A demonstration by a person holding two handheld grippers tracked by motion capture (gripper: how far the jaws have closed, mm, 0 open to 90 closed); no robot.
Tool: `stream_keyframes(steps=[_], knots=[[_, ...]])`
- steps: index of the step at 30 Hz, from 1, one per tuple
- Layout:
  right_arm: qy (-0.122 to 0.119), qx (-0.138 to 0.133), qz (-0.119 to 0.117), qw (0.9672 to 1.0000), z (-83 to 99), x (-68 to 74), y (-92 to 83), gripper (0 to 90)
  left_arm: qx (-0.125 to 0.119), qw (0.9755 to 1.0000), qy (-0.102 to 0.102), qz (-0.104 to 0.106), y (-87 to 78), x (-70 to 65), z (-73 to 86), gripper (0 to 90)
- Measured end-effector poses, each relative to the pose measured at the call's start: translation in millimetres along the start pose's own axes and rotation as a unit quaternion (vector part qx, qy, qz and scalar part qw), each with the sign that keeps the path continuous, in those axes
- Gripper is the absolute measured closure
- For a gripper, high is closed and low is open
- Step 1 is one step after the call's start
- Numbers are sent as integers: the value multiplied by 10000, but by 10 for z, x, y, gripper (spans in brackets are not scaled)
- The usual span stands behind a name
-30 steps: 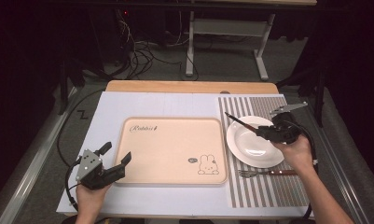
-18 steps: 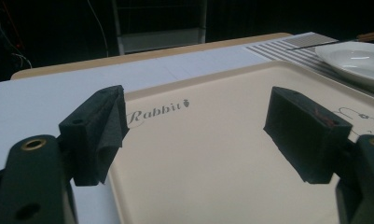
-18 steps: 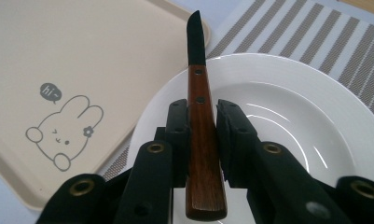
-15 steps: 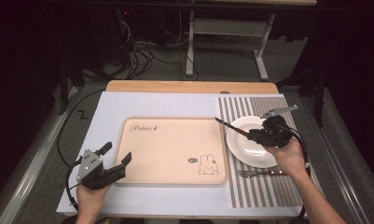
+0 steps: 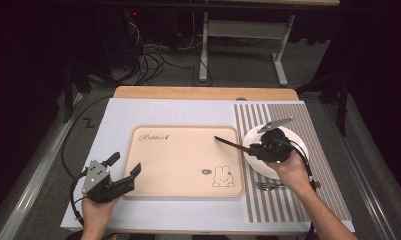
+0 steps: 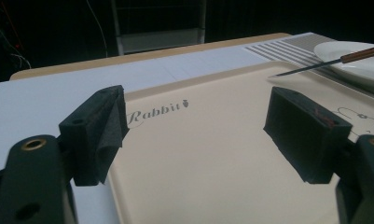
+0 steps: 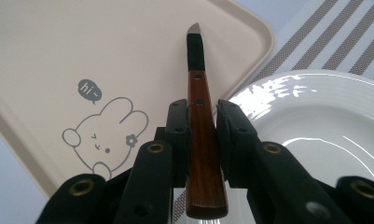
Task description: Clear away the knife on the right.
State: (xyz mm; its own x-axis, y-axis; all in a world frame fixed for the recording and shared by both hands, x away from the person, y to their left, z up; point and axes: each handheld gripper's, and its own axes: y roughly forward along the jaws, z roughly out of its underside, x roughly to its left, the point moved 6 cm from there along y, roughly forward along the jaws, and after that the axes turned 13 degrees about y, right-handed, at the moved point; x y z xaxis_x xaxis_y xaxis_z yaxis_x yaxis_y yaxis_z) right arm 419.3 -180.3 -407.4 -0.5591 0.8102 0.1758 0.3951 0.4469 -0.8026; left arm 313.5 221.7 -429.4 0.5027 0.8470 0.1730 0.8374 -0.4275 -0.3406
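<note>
A knife (image 5: 228, 143) with a brown wooden handle (image 7: 199, 121) is held level, and my right gripper (image 5: 255, 149) is shut on that handle. Its blade points left over the right edge of the beige rabbit tray (image 5: 183, 160). The right gripper hovers over the left part of the white plate (image 5: 295, 137), which sits on the striped placemat (image 5: 288, 205). My left gripper (image 5: 126, 162) rests at the tray's near left corner, open and holding nothing (image 6: 198, 116). From there the knife (image 6: 315, 65) shows far off beside the plate (image 6: 357, 60).
A fork (image 5: 270, 186) lies on the placemat just in front of the plate, near the person's right wrist. The tray's surface (image 7: 105, 56) is bare except for its printed rabbit. A white mat (image 5: 118, 115) covers the table around the tray.
The right gripper has carried the knife leftward from above the plate, so the blade now reaches over the tray's right edge. The left gripper has stayed put.
</note>
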Motion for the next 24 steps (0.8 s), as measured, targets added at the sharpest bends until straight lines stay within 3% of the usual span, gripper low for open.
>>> stream_keyframes(steps=[14, 24], knots=[[-110, 266, 212, 9994, 33, 206, 308, 774, -12, 10000, 18, 10, -7, -5, -7, 219], [-116, 532, 147, 9984, 149, 357, 531, 770, -33, 10000, 44, 51, -7, -16, -12, 217]])
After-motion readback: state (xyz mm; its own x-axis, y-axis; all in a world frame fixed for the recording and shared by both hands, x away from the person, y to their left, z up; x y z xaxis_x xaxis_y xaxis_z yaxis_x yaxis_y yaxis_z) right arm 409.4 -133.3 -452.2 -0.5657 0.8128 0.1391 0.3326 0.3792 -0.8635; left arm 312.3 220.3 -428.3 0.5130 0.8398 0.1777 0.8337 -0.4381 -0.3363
